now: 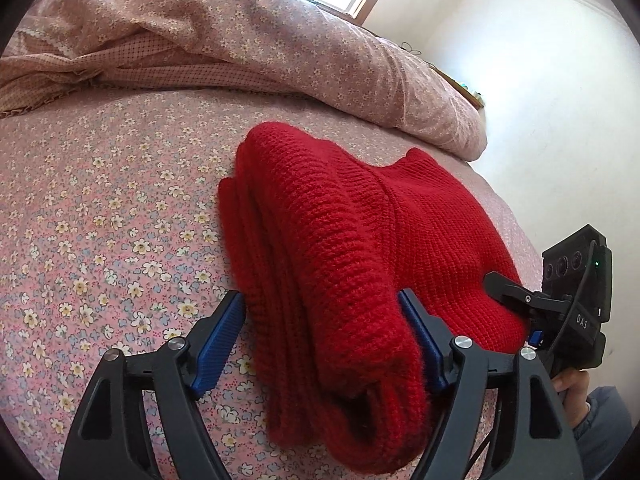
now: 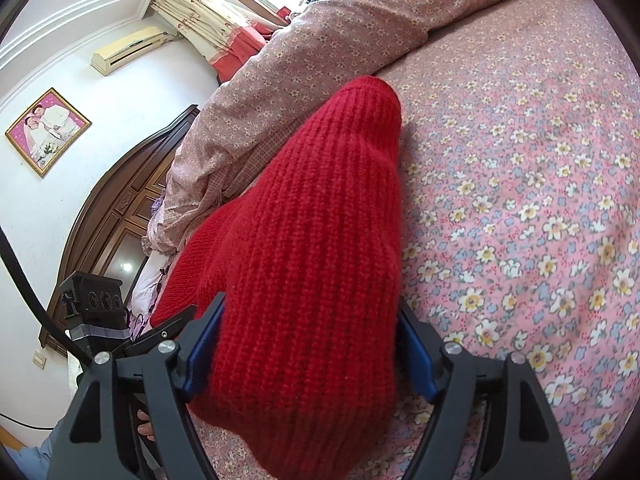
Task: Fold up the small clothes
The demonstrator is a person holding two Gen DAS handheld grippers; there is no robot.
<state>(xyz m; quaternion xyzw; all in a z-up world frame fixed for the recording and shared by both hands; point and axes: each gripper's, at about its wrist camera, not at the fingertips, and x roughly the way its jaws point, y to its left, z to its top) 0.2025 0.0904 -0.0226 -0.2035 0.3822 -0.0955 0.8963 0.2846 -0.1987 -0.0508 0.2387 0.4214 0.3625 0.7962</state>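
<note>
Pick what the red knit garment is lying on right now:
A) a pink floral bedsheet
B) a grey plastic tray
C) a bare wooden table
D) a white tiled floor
A: the red knit garment lies folded on the pink floral bedsheet, flowers showing all around it.

Left gripper point(image 1: 322, 300): black plastic frame, two long arms with triangular cut-outs, round silver screw heads at the pivots. Fingers point(image 1: 219, 340) faced with ribbed blue pads.

Right gripper point(image 2: 310, 312): same build, black arms, silver screws, blue pads point(image 2: 418, 354) along the inner faces.

Seen from the left wrist, the other unit carries a black box with three round lenses, a small green light and white letters "DAS" on its side. A thin black cable runs down from it. From the right wrist, a thick black cable crosses the left edge.

Sleeve point(image 1: 604, 416): blue-grey, possibly padded fabric; the edge of view is too distorted to be sure.
</note>
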